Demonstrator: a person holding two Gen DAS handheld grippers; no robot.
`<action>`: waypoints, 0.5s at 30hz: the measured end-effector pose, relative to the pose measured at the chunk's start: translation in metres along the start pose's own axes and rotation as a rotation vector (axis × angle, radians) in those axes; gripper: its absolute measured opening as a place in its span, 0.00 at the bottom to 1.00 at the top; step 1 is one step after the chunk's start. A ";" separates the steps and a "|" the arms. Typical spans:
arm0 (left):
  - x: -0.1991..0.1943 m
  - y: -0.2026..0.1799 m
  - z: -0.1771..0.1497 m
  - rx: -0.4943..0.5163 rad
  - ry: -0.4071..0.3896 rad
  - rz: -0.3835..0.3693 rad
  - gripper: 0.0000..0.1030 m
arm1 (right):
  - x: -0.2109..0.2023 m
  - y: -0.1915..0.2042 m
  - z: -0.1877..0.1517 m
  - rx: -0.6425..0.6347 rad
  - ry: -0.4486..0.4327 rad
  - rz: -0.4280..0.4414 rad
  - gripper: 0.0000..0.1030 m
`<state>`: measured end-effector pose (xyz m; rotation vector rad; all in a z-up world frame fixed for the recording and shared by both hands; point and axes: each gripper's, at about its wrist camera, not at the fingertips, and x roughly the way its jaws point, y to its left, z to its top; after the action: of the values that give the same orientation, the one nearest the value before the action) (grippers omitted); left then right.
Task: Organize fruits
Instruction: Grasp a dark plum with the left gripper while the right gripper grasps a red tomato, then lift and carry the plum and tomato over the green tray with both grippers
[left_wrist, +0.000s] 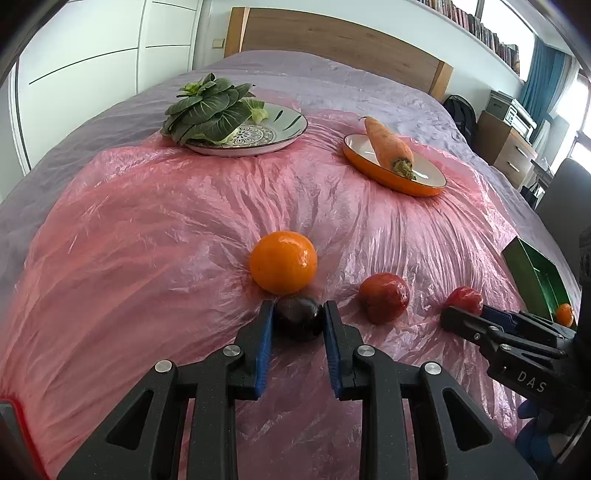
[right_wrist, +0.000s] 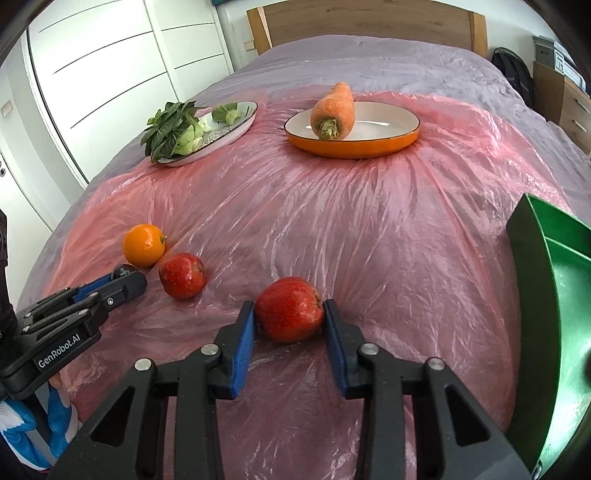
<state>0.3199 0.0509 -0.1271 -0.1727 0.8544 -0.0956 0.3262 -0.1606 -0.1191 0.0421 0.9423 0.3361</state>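
My left gripper (left_wrist: 298, 314) is shut on a dark plum (left_wrist: 299, 318) that rests on the pink plastic sheet, just in front of an orange (left_wrist: 283, 261). My right gripper (right_wrist: 289, 309) is shut on a red apple (right_wrist: 289, 309) that also rests on the sheet. A second red apple (right_wrist: 182, 275) lies between the two grippers; it also shows in the left wrist view (left_wrist: 384, 297). The orange shows in the right wrist view (right_wrist: 144, 244) too. A green tray (right_wrist: 554, 295) stands at the right, with a small orange fruit (left_wrist: 564, 314) inside.
At the back, a patterned plate (left_wrist: 273, 136) holds leafy greens (left_wrist: 207, 110), and an orange-rimmed dish (right_wrist: 369, 142) holds a carrot (right_wrist: 333, 110). All sit on a pink plastic sheet (right_wrist: 332, 221) over a grey bed. Wardrobe at left, headboard behind.
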 end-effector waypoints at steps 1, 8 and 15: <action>-0.001 0.000 0.000 0.000 -0.002 0.000 0.21 | -0.001 -0.001 0.000 0.005 -0.001 0.005 0.61; -0.007 0.001 0.001 -0.009 -0.019 0.003 0.21 | -0.007 0.003 0.003 0.005 -0.017 0.007 0.60; -0.018 -0.003 0.003 -0.008 -0.039 -0.011 0.21 | -0.023 0.006 0.008 0.009 -0.040 0.015 0.60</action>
<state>0.3104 0.0513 -0.1114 -0.1860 0.8150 -0.0985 0.3183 -0.1608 -0.0948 0.0637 0.9047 0.3444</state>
